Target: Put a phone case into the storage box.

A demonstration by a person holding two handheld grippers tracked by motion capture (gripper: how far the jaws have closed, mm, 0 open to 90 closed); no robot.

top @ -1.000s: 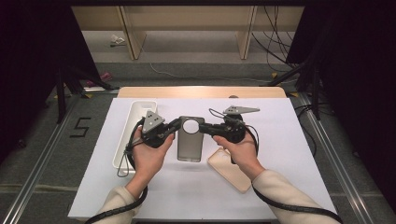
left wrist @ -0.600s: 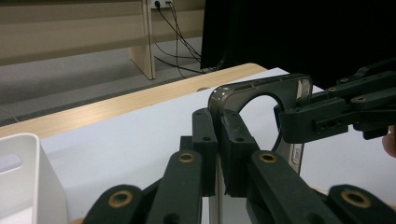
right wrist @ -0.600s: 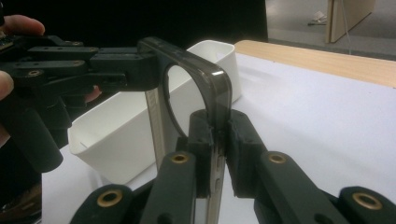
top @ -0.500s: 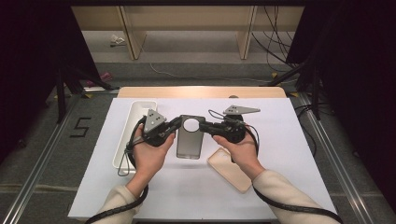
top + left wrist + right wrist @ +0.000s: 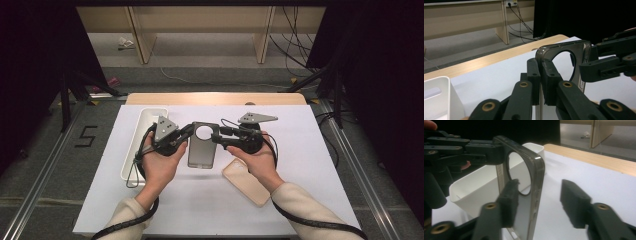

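L gripper (image 5: 186,133) fingers clamp grey case (image 5: 201,150); R gripper (image 5: 220,136) just opened. Tray (image 5: 131,161) left, tan case (image 5: 248,182) right.

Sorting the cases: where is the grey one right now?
In the high view the grey case is at mid-table between the two hands, clamped at its top edge by the left tongs, with the beige case lying to its right.

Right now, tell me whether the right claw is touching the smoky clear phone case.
Cannot tell. In the right gripper view the right claw has just been opening; one pad overlaps the phone case, the other stands clear.
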